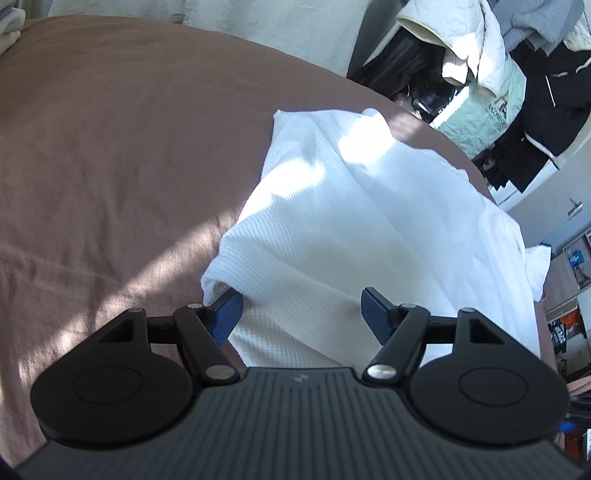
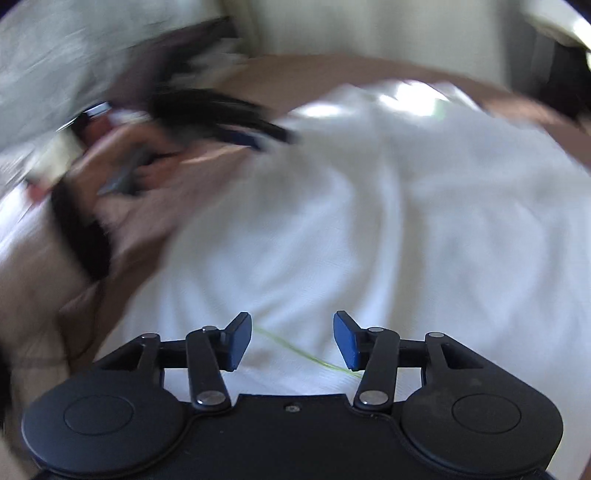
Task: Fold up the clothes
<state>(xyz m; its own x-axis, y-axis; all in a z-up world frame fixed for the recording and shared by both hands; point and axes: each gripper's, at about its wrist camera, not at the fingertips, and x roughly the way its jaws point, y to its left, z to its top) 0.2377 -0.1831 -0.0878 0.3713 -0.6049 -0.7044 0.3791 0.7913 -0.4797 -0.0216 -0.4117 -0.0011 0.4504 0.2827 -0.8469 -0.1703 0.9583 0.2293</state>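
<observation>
A brown bedspread (image 1: 110, 155) is covering the bed, lying creased with sunlight falling across it. Beyond its far edge, jackets (image 1: 517, 74) in white, grey and black are hanging in a crowded bunch. Pale folded linen (image 1: 11, 26) is sitting at the far left corner.

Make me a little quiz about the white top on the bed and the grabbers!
1. True or false: the left gripper has its jaws clamped shut on the white garment.
2. What colour is the bedsheet under the garment?
3. The right gripper is: A) open above the garment, B) gripping a black jacket, C) holding a pillow.

Key: 1 false, the jaws stand open; 2 brown; 3 A.
</observation>
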